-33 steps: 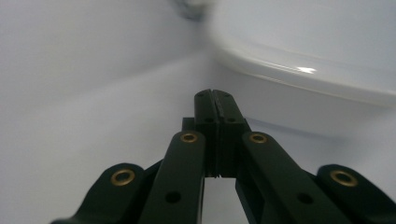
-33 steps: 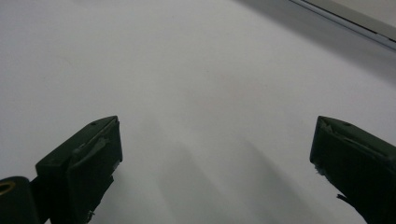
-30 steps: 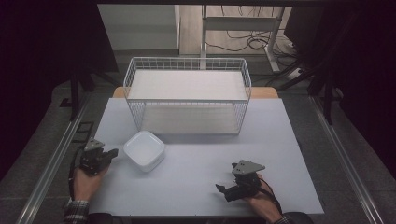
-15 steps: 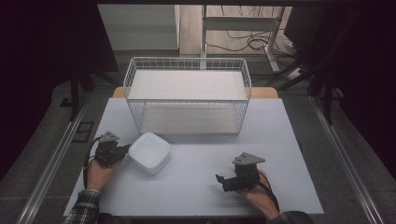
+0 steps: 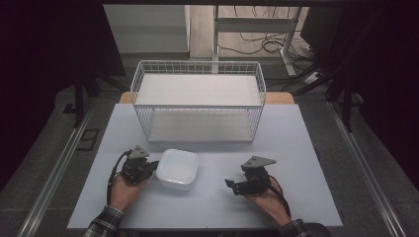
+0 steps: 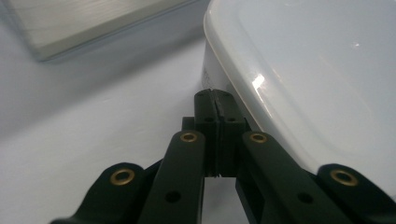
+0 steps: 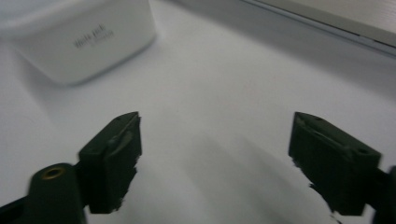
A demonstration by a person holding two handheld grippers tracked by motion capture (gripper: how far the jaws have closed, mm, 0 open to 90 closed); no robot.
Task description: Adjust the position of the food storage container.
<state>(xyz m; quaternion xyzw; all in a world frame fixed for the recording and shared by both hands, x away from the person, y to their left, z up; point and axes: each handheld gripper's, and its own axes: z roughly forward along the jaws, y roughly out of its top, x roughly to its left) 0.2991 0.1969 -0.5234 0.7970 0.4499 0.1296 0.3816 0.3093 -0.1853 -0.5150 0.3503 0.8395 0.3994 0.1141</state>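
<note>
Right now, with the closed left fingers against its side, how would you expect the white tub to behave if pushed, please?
The white tub looks like rigid glossy plastic, so it should probably keep its shape. It sits flat and squat on the smooth table, so it would likely slide rather than tip. The left gripper touches near a corner, so it might also turn.
</note>
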